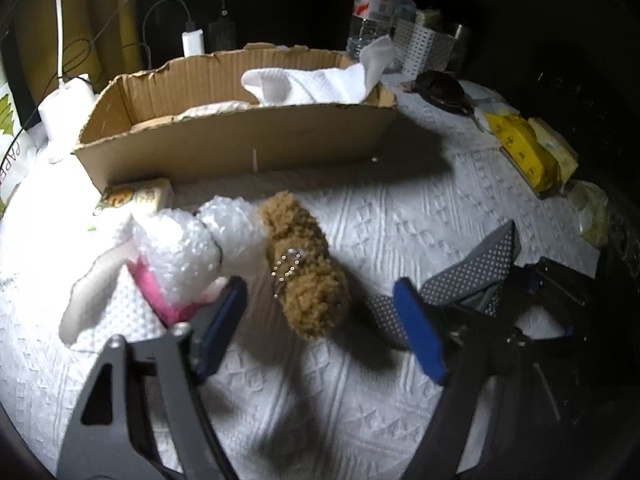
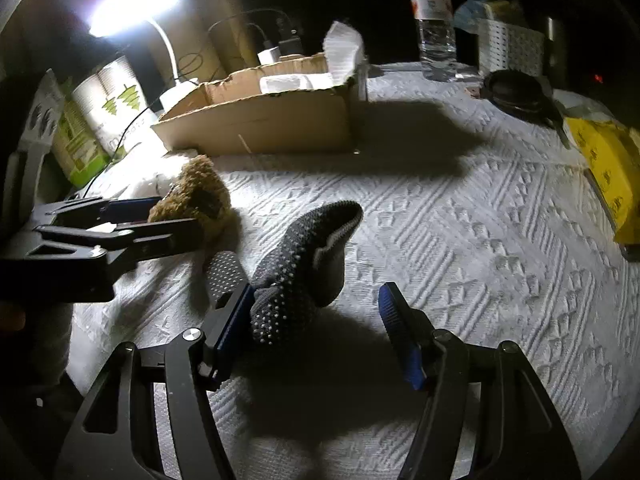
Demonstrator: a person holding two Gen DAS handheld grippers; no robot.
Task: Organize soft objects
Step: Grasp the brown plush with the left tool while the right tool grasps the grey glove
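Note:
A brown fuzzy plush (image 1: 304, 268) lies on the white textured cloth between the fingers of my open left gripper (image 1: 320, 320). A bubble-wrapped white and pink soft item (image 1: 176, 264) lies just left of it, touching the left finger. A grey dotted glove (image 2: 304, 264) lies between the fingers of my open right gripper (image 2: 320, 312), against the left finger; it also shows in the left wrist view (image 1: 472, 272). The cardboard box (image 1: 240, 140) behind holds white cloths (image 1: 316, 84). In the right wrist view the left gripper (image 2: 160, 216) flanks the plush (image 2: 196, 196).
A water bottle (image 1: 372, 8), a white perforated basket (image 1: 424, 44) and a dark round object (image 1: 440, 88) stand at the back right. Yellow packets (image 1: 524, 148) lie at the right edge. A small printed box (image 1: 136, 198) sits by the carton. Chargers, cables and a lamp (image 2: 132, 4) stand behind.

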